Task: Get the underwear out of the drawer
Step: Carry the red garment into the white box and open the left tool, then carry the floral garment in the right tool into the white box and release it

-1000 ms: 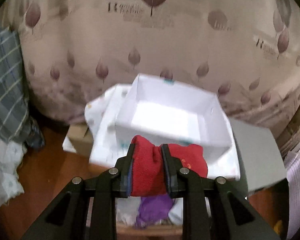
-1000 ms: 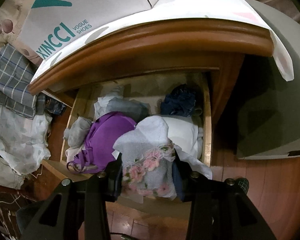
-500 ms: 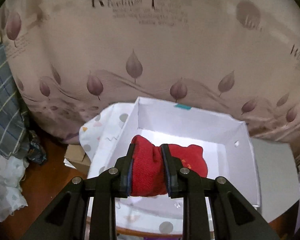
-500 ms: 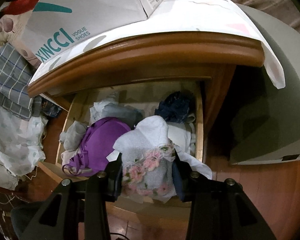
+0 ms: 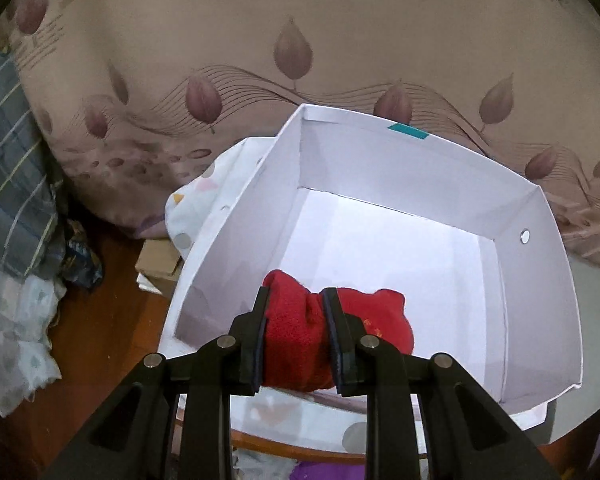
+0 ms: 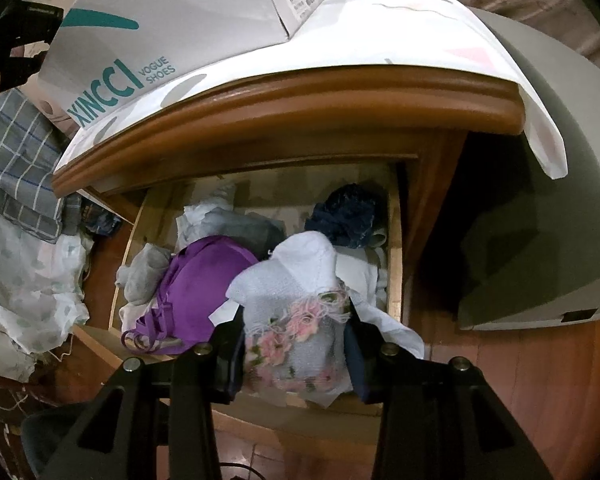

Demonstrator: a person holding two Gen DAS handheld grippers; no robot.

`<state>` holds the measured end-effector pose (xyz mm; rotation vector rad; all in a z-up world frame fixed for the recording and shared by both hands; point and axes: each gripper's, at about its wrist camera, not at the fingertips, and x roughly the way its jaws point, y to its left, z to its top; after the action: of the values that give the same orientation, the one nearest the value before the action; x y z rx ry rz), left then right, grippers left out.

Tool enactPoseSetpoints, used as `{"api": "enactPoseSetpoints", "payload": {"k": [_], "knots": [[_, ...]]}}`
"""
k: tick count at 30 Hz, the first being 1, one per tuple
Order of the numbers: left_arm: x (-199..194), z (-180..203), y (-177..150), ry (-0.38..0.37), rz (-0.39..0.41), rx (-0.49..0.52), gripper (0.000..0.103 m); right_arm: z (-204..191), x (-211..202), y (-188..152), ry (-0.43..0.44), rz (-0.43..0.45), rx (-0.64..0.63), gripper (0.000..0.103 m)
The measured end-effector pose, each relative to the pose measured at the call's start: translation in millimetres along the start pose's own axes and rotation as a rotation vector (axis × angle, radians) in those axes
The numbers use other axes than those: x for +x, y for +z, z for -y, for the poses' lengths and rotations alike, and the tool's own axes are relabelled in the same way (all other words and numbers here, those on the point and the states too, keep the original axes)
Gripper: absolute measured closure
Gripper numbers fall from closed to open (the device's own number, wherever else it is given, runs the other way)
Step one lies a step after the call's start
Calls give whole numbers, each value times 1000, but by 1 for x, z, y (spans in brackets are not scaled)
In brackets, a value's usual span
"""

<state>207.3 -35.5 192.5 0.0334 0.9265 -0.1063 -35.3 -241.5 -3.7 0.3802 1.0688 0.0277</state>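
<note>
Left tool (image 5: pixel 294 336) and right tool (image 6: pixel 294 346) each clamp fabric.

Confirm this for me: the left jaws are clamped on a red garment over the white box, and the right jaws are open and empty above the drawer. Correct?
Not quite. The right gripper is not empty: the right wrist view shows its jaws shut on a white floral garment above the open drawer. The rest holds: the left gripper clamps the red garment over the white box.

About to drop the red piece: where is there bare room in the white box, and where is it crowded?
The white box floor is bare between its four walls, beyond the red underwear in the left gripper. The drawer is crowded: purple garment, dark blue bundle, grey pieces.
</note>
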Motion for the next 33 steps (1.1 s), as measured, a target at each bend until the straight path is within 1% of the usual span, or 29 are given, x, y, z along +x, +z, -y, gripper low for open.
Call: {"api": "enactPoseSetpoints", "payload": {"k": [8, 13, 15, 16, 18, 19, 20, 21, 23, 26, 31, 33], "knots": [[-7, 5, -7, 25, -10, 5, 80, -2, 2, 0, -11, -3, 5, 62], [-8, -1, -5, 4, 1, -34, 75, 0, 3, 0, -13, -2, 9, 62], [-8, -2, -4, 8, 13, -29, 75, -1, 3, 0, -15, -1, 11, 62], [-9, -2, -3, 19, 22, -22, 73, -1, 3, 0, -13, 0, 10, 62], [-11, -3, -2, 29, 34, -10, 59, -1, 4, 0, -17, 1, 11, 62], [-14, -4, -2, 29, 45, -11, 48, -1, 4, 0, -16, -1, 9, 62], [-16, -4, -2, 26, 59, -9, 44, 0, 4, 1, -17, -1, 10, 62], [-20, -4, -3, 25, 74, -2, 43, 0, 5, 1, -19, -2, 11, 62], [-26, -1, -4, 23, 91, 32, 37, -1, 5, 2, -20, -2, 9, 62], [-35, 1, -7, 23, 104, 59, 34, -2, 5, 2, -31, -1, 5, 62], [-59, -5, -16, 2, 146, 56, 30, -3, 6, 3, -45, 18, 5, 62], [-75, -10, -22, 18, 179, 53, 28, -5, 6, 2, -54, 28, -2, 62]]}}
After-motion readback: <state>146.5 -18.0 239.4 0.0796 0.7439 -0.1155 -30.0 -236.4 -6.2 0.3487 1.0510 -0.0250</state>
